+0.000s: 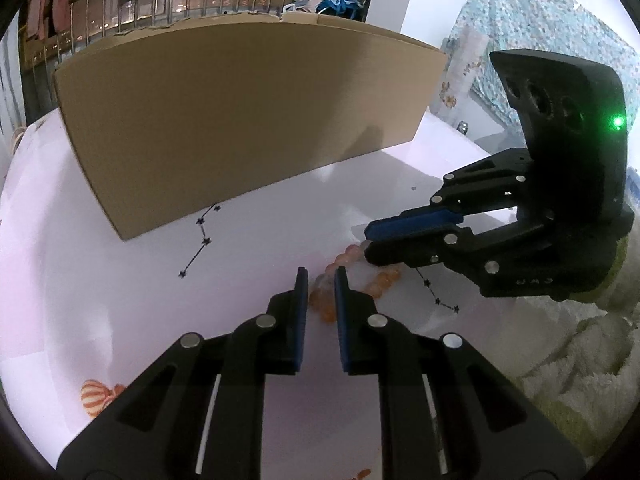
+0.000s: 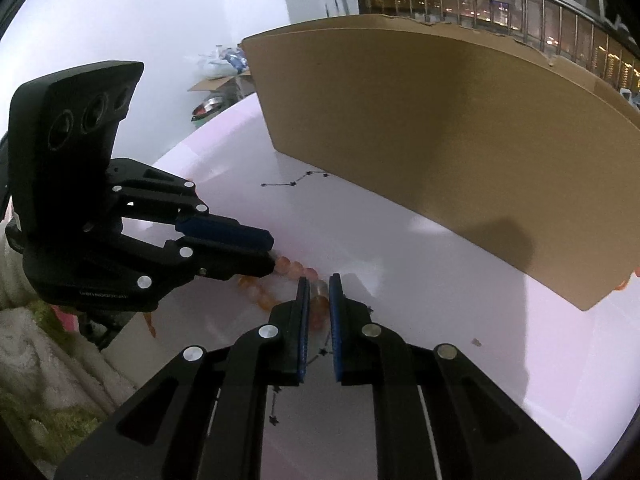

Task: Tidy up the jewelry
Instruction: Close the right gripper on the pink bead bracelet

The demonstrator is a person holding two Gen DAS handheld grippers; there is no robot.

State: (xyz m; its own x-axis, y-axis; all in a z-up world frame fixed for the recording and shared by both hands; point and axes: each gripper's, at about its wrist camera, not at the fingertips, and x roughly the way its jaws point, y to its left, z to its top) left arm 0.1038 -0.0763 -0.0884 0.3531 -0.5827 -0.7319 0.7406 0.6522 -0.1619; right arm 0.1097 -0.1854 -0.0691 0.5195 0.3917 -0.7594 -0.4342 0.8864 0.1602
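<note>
A bracelet of orange beads (image 1: 382, 280) lies on the white table (image 1: 80, 300) between the two grippers. In the left wrist view my left gripper (image 1: 321, 274) has its blue pads closed on beads at the strand's left part. My right gripper (image 1: 366, 241) comes in from the right, its jaws shut on beads at the far part. In the right wrist view the right gripper (image 2: 319, 279) pinches a bead of the bracelet (image 2: 296, 268), and the left gripper (image 2: 273, 256) holds its end from the left. A thin black star chain (image 1: 204, 240) lies near the cardboard box (image 1: 240, 120).
The cardboard box (image 2: 440, 140) stands across the back of the table. A second black star chain (image 1: 436, 300) runs under the right gripper. An orange striped ornament (image 1: 94, 396) lies at the near left. More orange beads (image 2: 622, 283) peek from behind the box. A fluffy sleeve (image 1: 580, 360) is at right.
</note>
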